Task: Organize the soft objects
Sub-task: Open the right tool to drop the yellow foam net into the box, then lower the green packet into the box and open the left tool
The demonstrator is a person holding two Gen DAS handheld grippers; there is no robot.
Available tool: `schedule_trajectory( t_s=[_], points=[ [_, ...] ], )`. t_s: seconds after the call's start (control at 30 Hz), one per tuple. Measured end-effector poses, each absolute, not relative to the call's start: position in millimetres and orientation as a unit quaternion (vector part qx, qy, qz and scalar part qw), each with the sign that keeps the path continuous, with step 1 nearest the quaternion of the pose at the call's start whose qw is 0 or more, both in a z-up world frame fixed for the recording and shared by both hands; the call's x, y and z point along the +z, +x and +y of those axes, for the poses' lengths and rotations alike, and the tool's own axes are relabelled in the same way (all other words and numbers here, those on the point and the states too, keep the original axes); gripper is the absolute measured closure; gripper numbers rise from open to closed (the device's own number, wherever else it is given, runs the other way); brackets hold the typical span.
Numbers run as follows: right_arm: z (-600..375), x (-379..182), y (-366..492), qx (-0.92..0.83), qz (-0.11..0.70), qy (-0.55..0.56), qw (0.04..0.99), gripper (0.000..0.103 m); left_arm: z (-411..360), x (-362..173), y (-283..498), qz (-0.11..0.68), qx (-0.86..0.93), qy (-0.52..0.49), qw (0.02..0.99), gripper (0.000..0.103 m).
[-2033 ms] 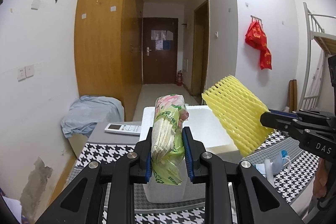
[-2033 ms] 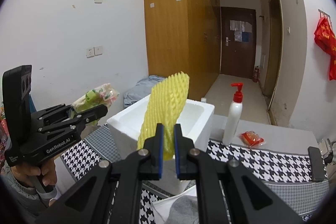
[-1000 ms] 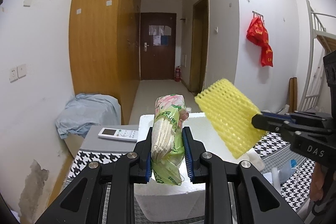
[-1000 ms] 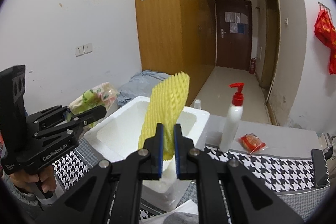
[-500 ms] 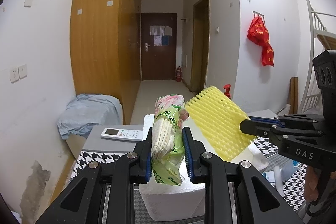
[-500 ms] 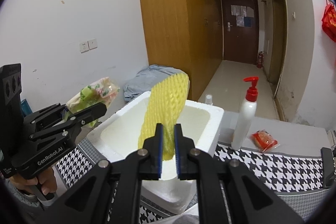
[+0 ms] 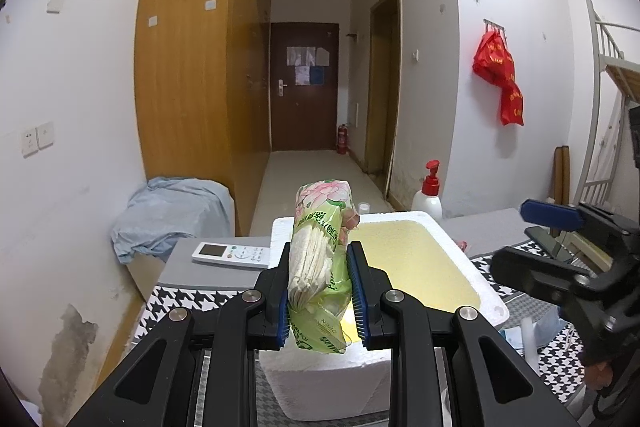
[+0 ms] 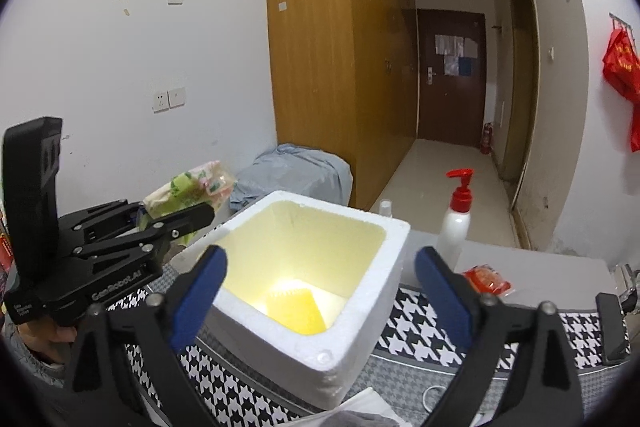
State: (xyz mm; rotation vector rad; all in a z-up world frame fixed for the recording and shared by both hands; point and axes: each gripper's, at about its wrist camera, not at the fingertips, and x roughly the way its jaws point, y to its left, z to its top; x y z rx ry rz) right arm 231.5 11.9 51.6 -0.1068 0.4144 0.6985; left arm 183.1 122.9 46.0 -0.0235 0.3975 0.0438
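A table with a black-and-white houndstooth cloth carries a white foam box, open at the top, its inner walls tinted yellow. In the right wrist view the yellow foam net lies flat on the bottom of the box, toward the near corner, free of both grippers. The right gripper hangs just above the near rim of the box; its jaws have just been opening and now stand wide apart, one blue pad on each side of the box's opening, with nothing between them. The left gripper is clamped on a green tissue pack with a pink flower print, which stands nearly upright between the blue pads and rises well above them; in the left wrist view the pack sits in front of the box's near wall, and from the right wrist view it is beside the box's left side, held in the air, not in the box. A person's hand grips the handle of the left gripper at the lower left edge of that view. Behind the box on the grey table top stand a white pump bottle with a red head and, near it, a small red packet lying flat. A white remote control lies on the grey surface to the left of the box. A pale blue cloth is heaped over something by the left wall.
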Motion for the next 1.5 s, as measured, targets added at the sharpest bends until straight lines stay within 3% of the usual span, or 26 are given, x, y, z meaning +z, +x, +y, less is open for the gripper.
schedule_trajectory(
  t_s=[1.03, 1.1, 1.23, 1.33, 1.5],
  points=[
    [-52.4, 43.6, 228.0, 0.282, 0.195, -0.034, 0.939, 0.005, 85.5, 40.0, 232.9, 0.219, -0.009, 0.008, 0.976, 0.074],
    [-52.4, 43.0, 228.4, 0.281, 0.196, -0.033, 0.939, 0.005, 85.8, 38.5, 234.7, 0.222, -0.003, 0.012, 0.975, 0.065],
    [-52.3, 43.4, 227.2, 0.28, 0.195, -0.031, 0.939, 0.005, 87.9, 38.7, 232.7, 0.214, 0.013, 0.009, 0.977, 0.022],
    [-52.9, 42.9, 227.7, 0.28, 0.195, -0.03, 0.939, 0.005, 86.9, 42.4, 226.4, 0.201, 0.016, 0.012, 0.979, 0.005],
    [-54.4, 43.5, 226.0, 0.282, 0.193, -0.03, 0.939, 0.005, 85.3, 46.6, 219.6, 0.185, 0.033, 0.023, 0.982, 0.001]
  ],
)
